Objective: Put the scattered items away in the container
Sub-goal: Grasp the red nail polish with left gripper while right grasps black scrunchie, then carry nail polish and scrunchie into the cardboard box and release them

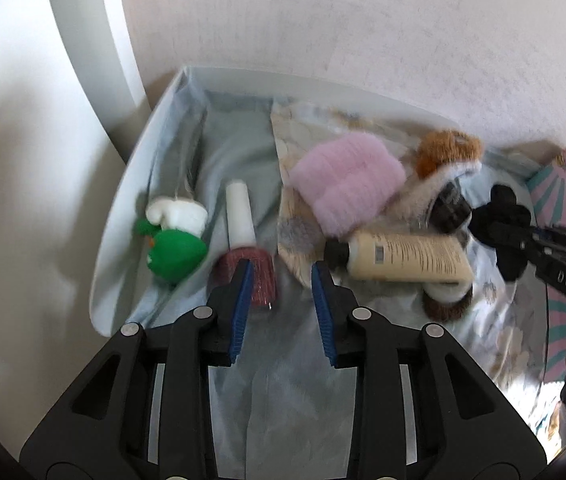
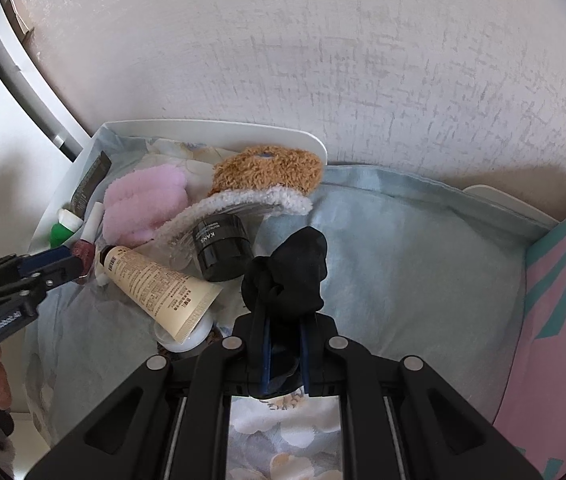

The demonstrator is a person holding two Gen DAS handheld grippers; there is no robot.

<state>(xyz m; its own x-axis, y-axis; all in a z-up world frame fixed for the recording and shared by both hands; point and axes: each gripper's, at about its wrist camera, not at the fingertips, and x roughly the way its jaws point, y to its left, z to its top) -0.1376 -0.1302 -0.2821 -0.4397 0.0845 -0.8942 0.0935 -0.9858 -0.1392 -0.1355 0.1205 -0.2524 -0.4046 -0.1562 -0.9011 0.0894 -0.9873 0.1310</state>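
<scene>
Looking through the left wrist camera, we get a pretty smeared picture: the pink fluffy thing (image 1: 347,184) and the brown plush (image 1: 449,150) are blurry, and the black jar (image 1: 449,210) is mostly buried behind the cream tube (image 1: 407,258). The left gripper (image 1: 281,280) has its blue pads spread apart with nothing between them, hovering just above the red-capped bottle (image 1: 245,236) inside the white container (image 1: 123,216), next to the green toy (image 1: 173,254). The right gripper only pokes in from the edge there, so we can't read its jaws. The right wrist view sorts that out: the right gripper (image 2: 283,344) is pinching a black sock (image 2: 287,276), held up over the blue cloth (image 2: 415,248), near the jar. It also shows a dark tube (image 2: 91,184) leaning on the container wall, plus lettering on the jar.
</scene>
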